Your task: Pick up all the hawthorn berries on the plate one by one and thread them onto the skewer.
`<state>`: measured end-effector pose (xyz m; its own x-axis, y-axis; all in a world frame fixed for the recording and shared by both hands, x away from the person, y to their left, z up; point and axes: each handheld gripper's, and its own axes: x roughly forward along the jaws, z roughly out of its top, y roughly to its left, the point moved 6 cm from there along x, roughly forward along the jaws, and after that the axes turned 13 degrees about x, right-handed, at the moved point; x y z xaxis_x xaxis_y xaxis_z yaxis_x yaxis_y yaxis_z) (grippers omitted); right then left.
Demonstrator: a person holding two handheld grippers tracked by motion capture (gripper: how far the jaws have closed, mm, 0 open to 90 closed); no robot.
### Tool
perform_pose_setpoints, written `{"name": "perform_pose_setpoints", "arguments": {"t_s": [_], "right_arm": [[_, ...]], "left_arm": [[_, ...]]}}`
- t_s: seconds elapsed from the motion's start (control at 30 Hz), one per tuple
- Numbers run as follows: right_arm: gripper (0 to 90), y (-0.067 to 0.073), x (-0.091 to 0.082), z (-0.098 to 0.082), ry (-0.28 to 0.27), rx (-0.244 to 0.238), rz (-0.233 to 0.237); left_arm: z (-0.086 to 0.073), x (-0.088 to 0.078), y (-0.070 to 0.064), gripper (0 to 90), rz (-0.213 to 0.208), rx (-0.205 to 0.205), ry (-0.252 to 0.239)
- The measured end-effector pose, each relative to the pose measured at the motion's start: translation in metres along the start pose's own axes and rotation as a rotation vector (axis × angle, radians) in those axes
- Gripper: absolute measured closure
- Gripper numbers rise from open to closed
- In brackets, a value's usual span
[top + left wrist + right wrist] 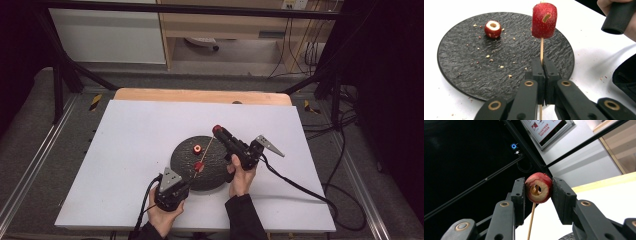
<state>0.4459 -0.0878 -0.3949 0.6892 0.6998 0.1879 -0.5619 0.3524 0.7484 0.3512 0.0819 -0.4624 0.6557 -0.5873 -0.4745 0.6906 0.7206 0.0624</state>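
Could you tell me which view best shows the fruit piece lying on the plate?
The left gripper view: the fruit piece lies close, its hollow core visible, on the plate. In the high view it is a small red dot.

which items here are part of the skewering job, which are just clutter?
In the job:
thin wooden skewer, clamped in the left hand-held gripper
red cored fruit piece already on the skewer
red cored fruit piece in the right hand-held gripper, at the skewer tip
red cored fruit piece waiting on the round black textured plate

Lying about:
crumbs on the plate
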Motion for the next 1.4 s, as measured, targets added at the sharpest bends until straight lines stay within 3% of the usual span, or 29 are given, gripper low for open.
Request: {"name": "perform_pose_setpoints", "arguments": {"t_s": [0.27,0.5,0.67,0.77,0.87,1.13,1.4], "right_arm": [[65.4,0.005,-0.004,0.001,0.02,-0.004,0.024],[65.0,0.003,-0.002,0.007,0.003,0.024,0.014],[64.9,-0.001,0.001,0.006,-0.014,0.056,0.002],[65.0,-0.004,0.003,0.005,-0.023,0.066,-0.007],[65.0,-0.006,0.003,0.012,-0.049,0.078,-0.014],[65.0,-0.008,0.004,0.01,-0.035,0.067,-0.016],[65.0,-0.007,0.003,0.002,0.001,0.079,-0.006]], "left_arm": [[0.0,0.0,-0.006,89.0,-0.009,0.056,-0.004],[0.008,-0.014,-0.002,89.0,0.003,0.05,-0.059],[0.01,-0.017,-0.006,88.9,0.009,0.051,-0.058],[0.009,-0.017,-0.006,88.9,-0.014,0.026,-0.037],[0.004,-0.017,-0.006,88.9,-0.007,0.03,-0.029],[0.008,-0.019,-0.012,88.7,-0.023,-0.022,-0.027],[0.007,-0.008,-0.015,88.7,-0.012,-0.031,0.007]]}}
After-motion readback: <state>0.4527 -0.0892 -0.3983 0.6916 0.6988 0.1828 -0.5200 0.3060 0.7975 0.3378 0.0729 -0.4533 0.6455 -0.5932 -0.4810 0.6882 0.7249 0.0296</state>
